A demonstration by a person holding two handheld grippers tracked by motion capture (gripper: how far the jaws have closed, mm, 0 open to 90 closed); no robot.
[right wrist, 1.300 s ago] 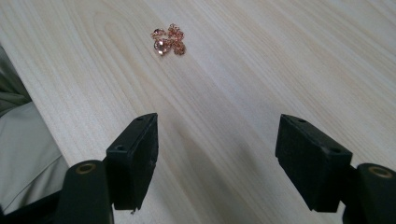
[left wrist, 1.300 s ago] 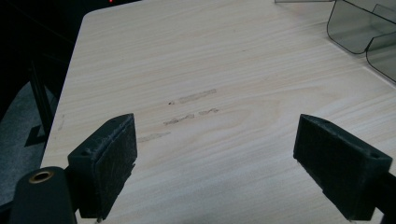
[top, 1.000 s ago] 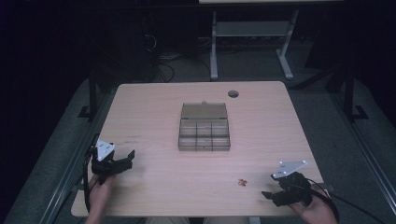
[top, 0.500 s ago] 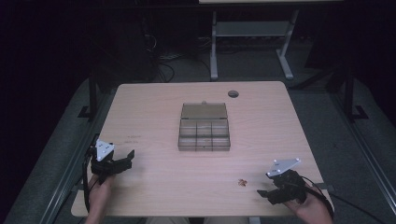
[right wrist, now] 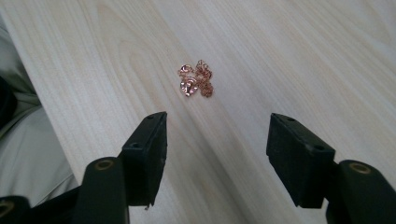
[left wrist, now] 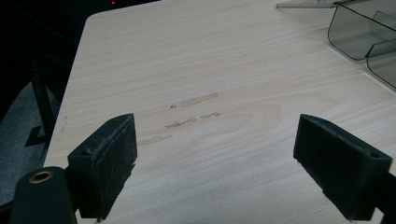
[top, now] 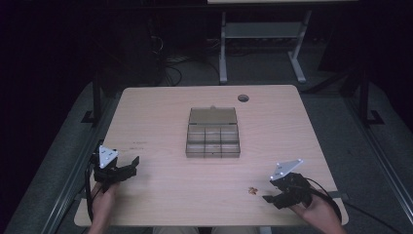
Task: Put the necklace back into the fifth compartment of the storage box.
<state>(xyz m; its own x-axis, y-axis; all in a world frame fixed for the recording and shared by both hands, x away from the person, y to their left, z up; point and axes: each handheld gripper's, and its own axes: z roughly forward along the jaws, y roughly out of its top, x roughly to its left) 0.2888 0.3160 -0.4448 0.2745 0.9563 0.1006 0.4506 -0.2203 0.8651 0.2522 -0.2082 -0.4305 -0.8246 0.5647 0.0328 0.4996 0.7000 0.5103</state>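
A small rose-gold chain with a pendant (right wrist: 196,80) lies bunched on the wooden table (top: 160,122), also visible as a tiny heap (top: 252,190) near the front right. My right gripper (right wrist: 215,142) points at it from just short of it; its jaws have just been closing a little, stand open, and hold nothing. Seen from above, the right gripper (top: 269,197) sits right of the chain. My left gripper (top: 132,164) rests at the front left, open and empty, its jaws (left wrist: 215,161) wide over bare wood.
A clear smoky plastic organiser box (top: 213,132) with its lid laid back stands mid-table, its corner (left wrist: 364,37) showing in the left gripper view. A round cable hole (top: 243,98) sits at the far right. Faint scuff marks (left wrist: 191,114) lie ahead of the left gripper.
My right gripper has moved left across the table toward the chain. The left gripper has stayed put.
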